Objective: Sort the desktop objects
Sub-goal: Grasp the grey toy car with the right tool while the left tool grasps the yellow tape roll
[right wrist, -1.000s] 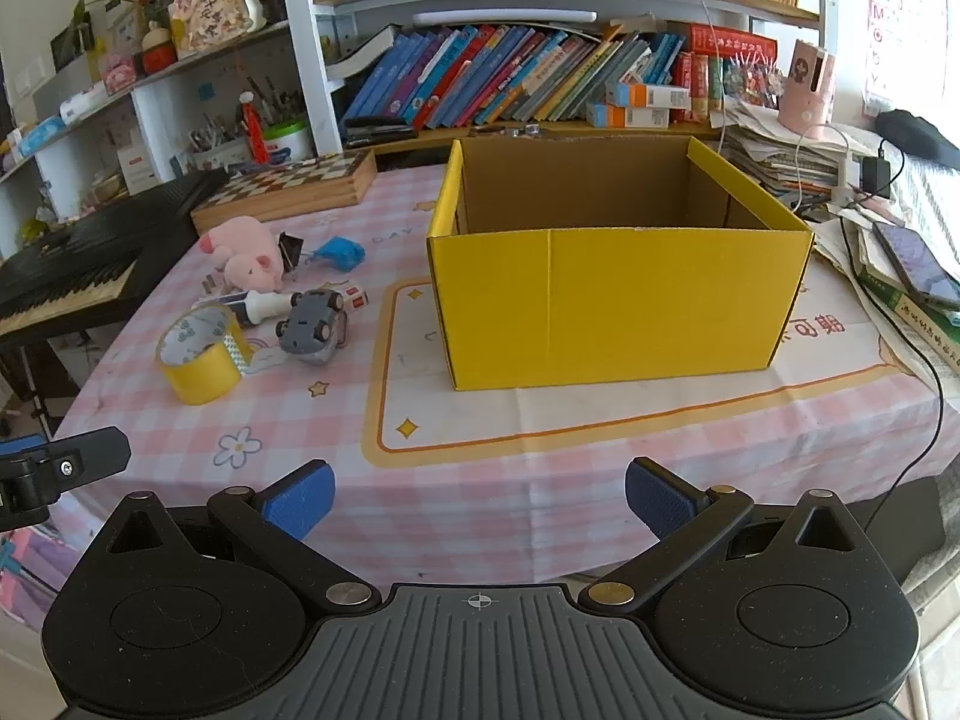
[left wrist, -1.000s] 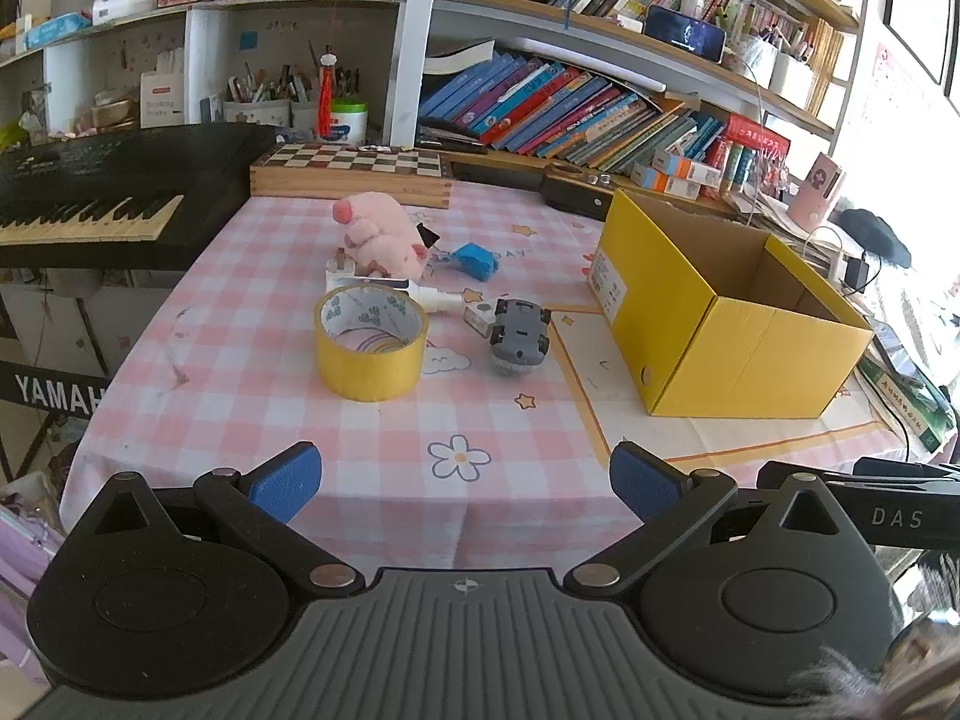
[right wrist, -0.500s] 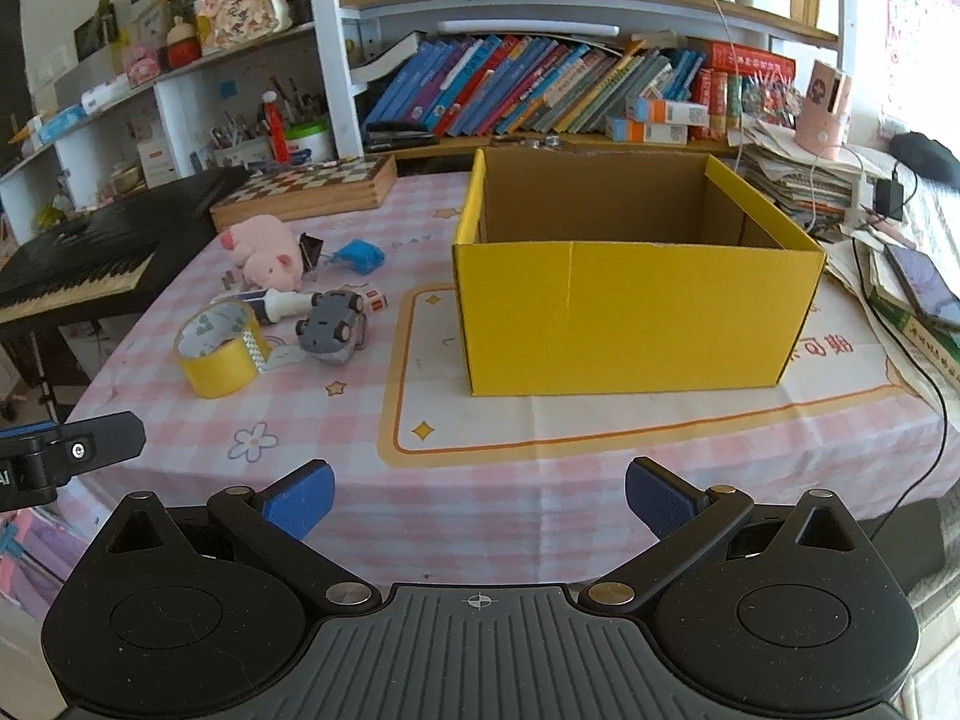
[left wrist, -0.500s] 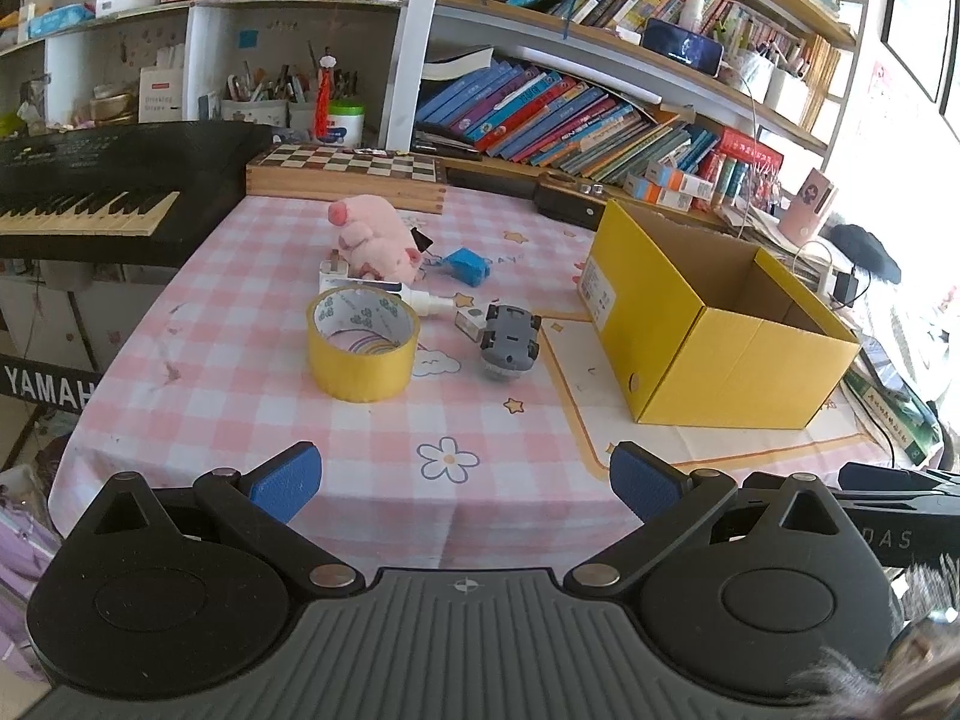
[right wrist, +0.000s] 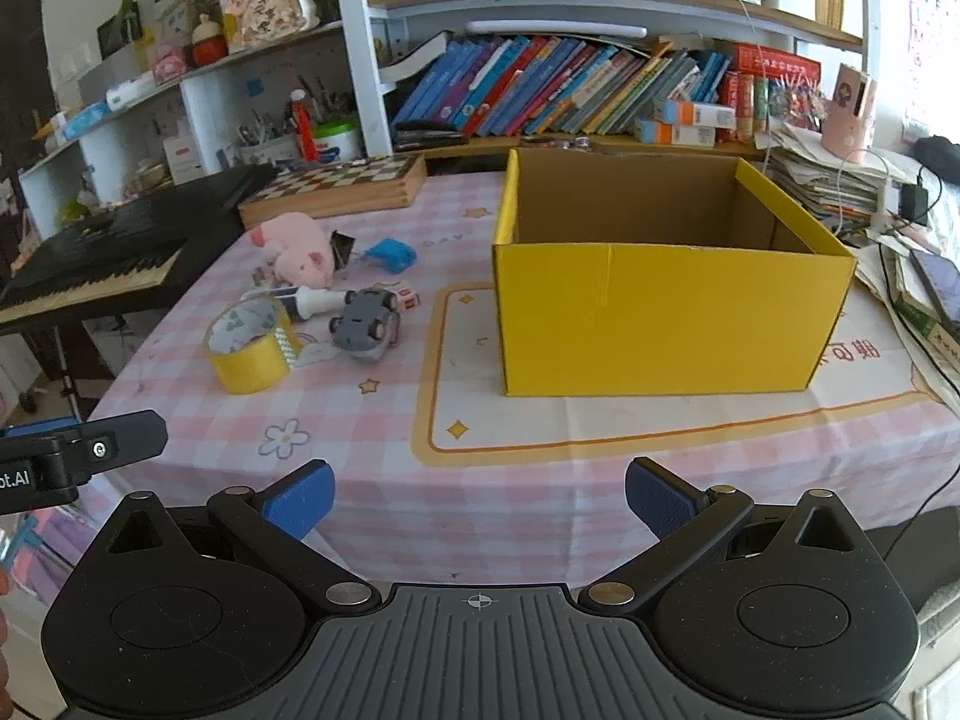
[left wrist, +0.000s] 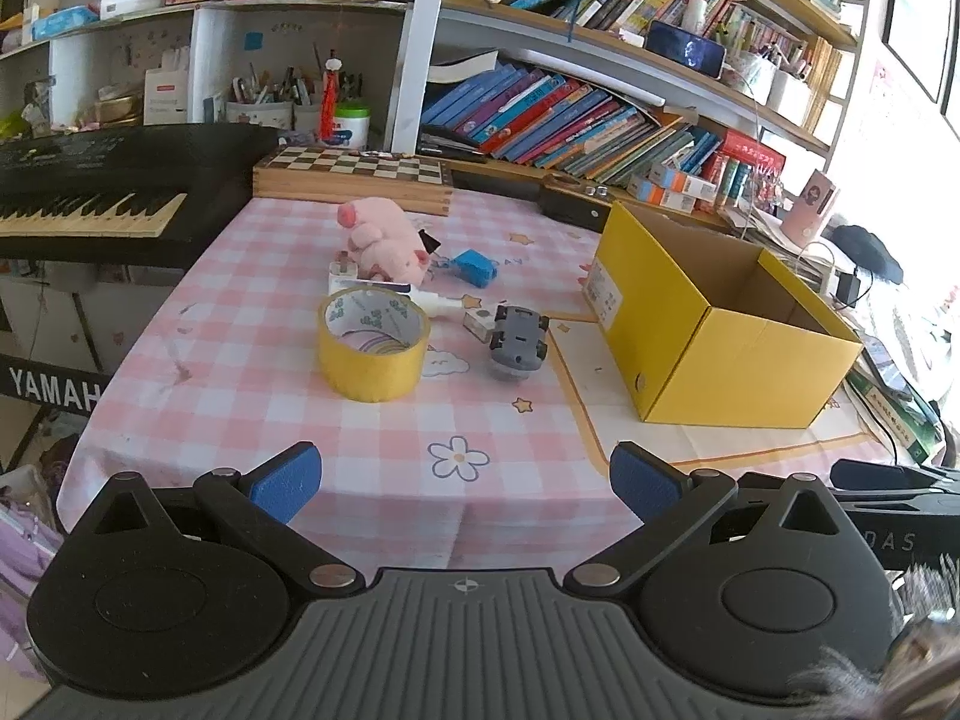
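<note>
1. Tongs first: my left tongs (left wrist: 465, 474) stand wide apart with nothing between the blue pads, held back at the near edge of the table (left wrist: 252, 396).
2. My right tongs (right wrist: 477, 495) are just as wide and grip nothing, also at the near edge, facing the yellow box (right wrist: 666, 318).
3. That box sits open-topped on a cream mat (right wrist: 540, 420) on the right half of the table; I cannot see its floor from either view.
4. On the left half, well apart from both tongs, lies the cluster to sort. The yellow tape roll (left wrist: 373, 345) lies flat, nearest to me.
5. Just right of the roll is a grey toy car (left wrist: 519, 339) on its back, wheels up, with a small white block (left wrist: 478, 321) touching or just beside it.
6. Behind the roll a white tube (left wrist: 441, 302) lies on its side, and behind that a pink plush pig (left wrist: 384, 237), a black binder clip (right wrist: 342, 246) and a blue object (left wrist: 474, 267).
7. A wooden chessboard (left wrist: 354, 177) lies at the far edge, a black keyboard (left wrist: 90, 192) stands off the left side, and bookshelves (left wrist: 570, 114) fill the back.
8. Nothing lies between my tongs and the cluster but bare pink checked cloth.
</note>
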A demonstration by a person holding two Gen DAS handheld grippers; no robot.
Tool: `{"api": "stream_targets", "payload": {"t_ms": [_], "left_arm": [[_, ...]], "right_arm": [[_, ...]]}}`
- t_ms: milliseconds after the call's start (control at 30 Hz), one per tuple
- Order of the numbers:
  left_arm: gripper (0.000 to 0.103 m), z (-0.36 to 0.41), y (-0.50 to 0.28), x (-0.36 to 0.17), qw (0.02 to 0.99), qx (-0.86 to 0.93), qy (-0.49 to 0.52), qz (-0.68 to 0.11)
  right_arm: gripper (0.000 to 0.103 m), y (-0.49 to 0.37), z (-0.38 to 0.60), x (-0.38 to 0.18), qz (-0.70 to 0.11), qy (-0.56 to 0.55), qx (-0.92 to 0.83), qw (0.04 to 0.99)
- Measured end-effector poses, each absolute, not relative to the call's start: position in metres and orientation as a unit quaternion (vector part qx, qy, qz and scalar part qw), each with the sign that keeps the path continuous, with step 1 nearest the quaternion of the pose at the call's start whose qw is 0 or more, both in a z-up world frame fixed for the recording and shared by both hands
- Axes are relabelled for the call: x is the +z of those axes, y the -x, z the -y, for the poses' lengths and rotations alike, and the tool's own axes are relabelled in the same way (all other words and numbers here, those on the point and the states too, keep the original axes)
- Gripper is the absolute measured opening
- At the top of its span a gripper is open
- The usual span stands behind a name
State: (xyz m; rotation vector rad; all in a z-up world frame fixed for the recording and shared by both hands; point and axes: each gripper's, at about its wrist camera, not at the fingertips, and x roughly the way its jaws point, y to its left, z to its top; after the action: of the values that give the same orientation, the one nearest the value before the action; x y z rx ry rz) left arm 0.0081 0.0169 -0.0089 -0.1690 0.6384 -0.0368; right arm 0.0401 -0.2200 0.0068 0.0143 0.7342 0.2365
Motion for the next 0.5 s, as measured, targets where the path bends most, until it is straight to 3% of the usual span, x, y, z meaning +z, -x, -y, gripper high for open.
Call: {"api": "stream_targets", "payload": {"t_ms": [500], "left_arm": [[0.103,-0.033,-0.001,-0.002,0.952,-0.018,0.073,-0.295]], "right_arm": [[0.103,-0.038,0.191,0.014,-0.337,0.014,0.178,0.925]]}}
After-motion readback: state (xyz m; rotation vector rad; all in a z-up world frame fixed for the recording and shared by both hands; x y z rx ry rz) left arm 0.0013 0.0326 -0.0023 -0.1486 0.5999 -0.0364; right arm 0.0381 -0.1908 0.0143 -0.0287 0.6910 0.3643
